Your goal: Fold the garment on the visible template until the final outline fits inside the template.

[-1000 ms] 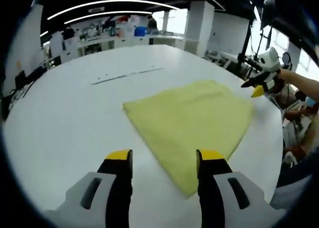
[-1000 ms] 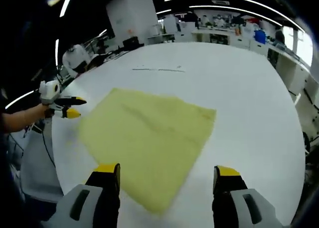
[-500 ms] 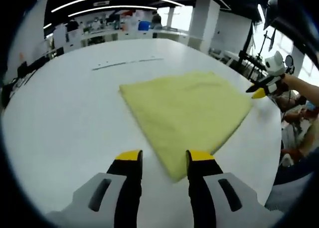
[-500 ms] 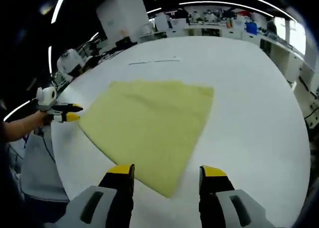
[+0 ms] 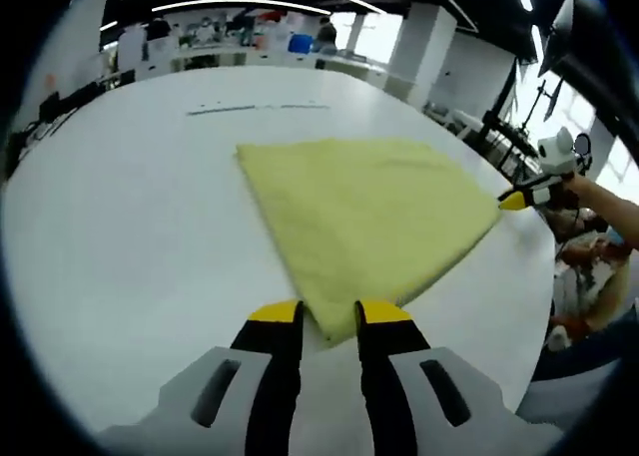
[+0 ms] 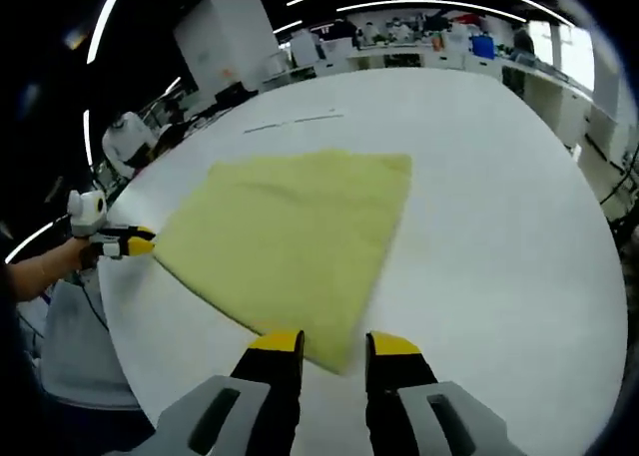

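Now both grippers close in on opposite corners of a soft yellow garment (image 5: 364,217) lying flat on the white tabletop (image 5: 120,227).

Terry-like and roughly square, the cloth lies smooth, with bare tabletop all round it and thin dark template marks (image 5: 255,107) beyond its far edge. Since a second ago, the left gripper (image 5: 327,314) has narrowed its yellow-tipped jaws to a slim gap around the near corner; the right gripper (image 6: 334,342) has done likewise at its own corner. Whether either already pinches the fabric, I cannot tell.
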{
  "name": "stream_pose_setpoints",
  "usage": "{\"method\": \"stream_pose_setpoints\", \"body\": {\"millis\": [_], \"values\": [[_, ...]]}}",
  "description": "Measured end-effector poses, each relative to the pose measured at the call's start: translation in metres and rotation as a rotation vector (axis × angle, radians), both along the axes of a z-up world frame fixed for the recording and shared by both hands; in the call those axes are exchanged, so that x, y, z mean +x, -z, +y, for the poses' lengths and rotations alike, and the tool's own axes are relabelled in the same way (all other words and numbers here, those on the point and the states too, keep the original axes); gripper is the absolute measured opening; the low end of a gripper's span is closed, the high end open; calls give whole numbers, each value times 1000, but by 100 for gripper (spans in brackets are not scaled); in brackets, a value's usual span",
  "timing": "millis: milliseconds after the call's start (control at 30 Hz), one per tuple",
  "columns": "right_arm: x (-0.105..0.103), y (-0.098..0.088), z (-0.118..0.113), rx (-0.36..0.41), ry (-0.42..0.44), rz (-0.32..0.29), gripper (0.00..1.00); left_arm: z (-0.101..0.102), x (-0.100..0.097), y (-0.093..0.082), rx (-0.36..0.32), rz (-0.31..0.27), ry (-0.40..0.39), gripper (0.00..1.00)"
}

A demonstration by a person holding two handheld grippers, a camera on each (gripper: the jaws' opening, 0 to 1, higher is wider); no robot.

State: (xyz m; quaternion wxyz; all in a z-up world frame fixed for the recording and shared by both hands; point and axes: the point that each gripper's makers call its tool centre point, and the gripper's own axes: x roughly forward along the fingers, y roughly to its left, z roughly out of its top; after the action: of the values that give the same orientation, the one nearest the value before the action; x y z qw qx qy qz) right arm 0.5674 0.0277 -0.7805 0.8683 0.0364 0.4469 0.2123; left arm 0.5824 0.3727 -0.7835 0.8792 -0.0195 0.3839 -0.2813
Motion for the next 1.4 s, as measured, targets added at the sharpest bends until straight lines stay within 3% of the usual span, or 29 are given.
{"method": "stream_pose_setpoints", "body": {"millis": [200, 367, 867, 1400], "values": [[-2, 0, 1, 44, 26, 12, 6, -2, -9, 3, 2, 10, 11, 10], [-4, 1, -2, 35, 33, 18, 0, -1, -11, 3, 16, -1, 18, 6], [-13, -1, -6, -6, -57, 10, 0, -1, -21, 2, 35, -17, 41, 2], [-24, -4, -7, -26, -75, 2, 0, -1, -41, 1, 45, -5, 51, 2]]}}
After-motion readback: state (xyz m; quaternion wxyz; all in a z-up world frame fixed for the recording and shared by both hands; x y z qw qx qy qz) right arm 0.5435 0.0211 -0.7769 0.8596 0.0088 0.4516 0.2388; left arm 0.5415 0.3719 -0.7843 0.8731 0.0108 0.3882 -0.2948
